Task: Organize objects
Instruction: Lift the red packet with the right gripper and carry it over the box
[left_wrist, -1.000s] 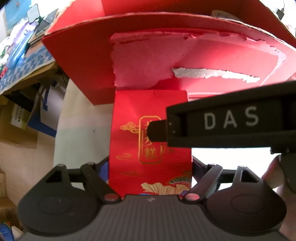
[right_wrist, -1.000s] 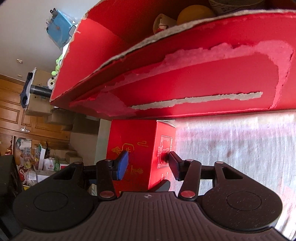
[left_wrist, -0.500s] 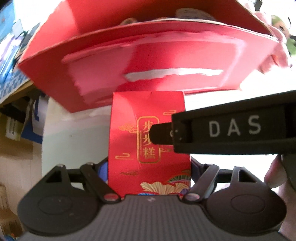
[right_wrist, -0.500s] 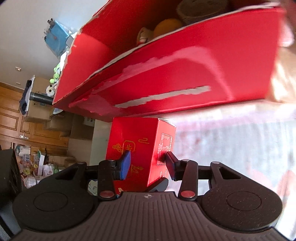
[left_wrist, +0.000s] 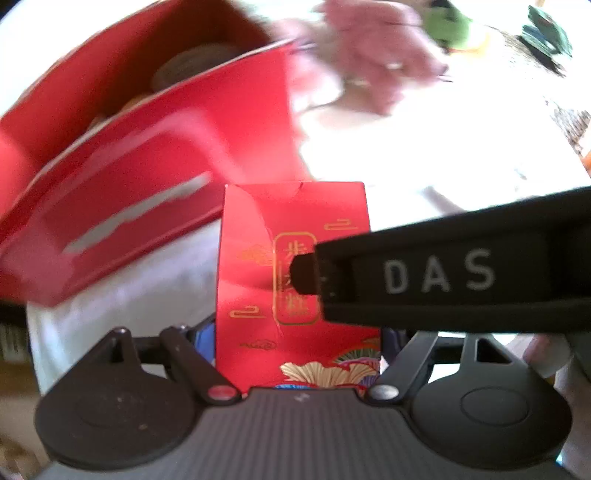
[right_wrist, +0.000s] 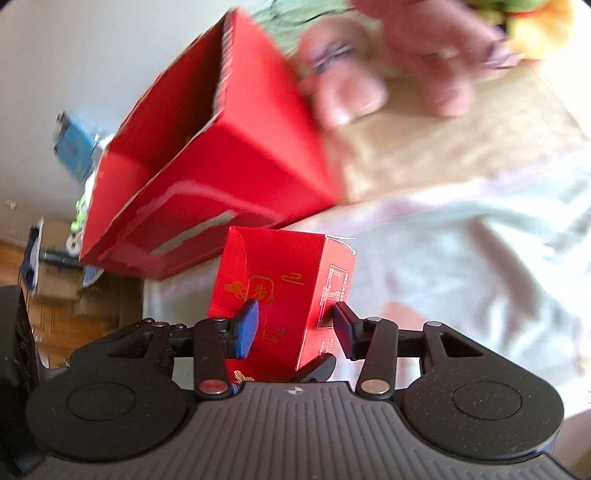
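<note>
I have the small red carton (left_wrist: 295, 280) pinched in both tools at once — the left tool (left_wrist: 297, 334) has its jaws narrowed against the carton's two side faces low down, though the pads themselves are mostly hidden behind the carton, and the right tool (right_wrist: 291, 326) clamps it across one corner, a blue pad (right_wrist: 246, 328) on the gold-printed front and the other pad on the side with the fine print. In the left wrist view the right tool's black finger, lettered DAS, lies across the carton's front. The carton stands upright in the grip, raised above the pale cloth-covered surface (right_wrist: 461, 280) rather than resting on it, as far as I can judge. The big open red box (right_wrist: 229, 162) sits just beyond and to the left of the carton, tilted in both views and badly blurred; I can make out some round things (left_wrist: 184, 70) already inside it — what they are I cannot tell. A pink plush toy (right_wrist: 417, 51) lies beyond the box's right end, also blurred. My reading: some sorting is already done, since the box holds items, but this carton is not yet in it. What is left is to carry it over the rim, release it, and then deal with the loose toys.
</note>
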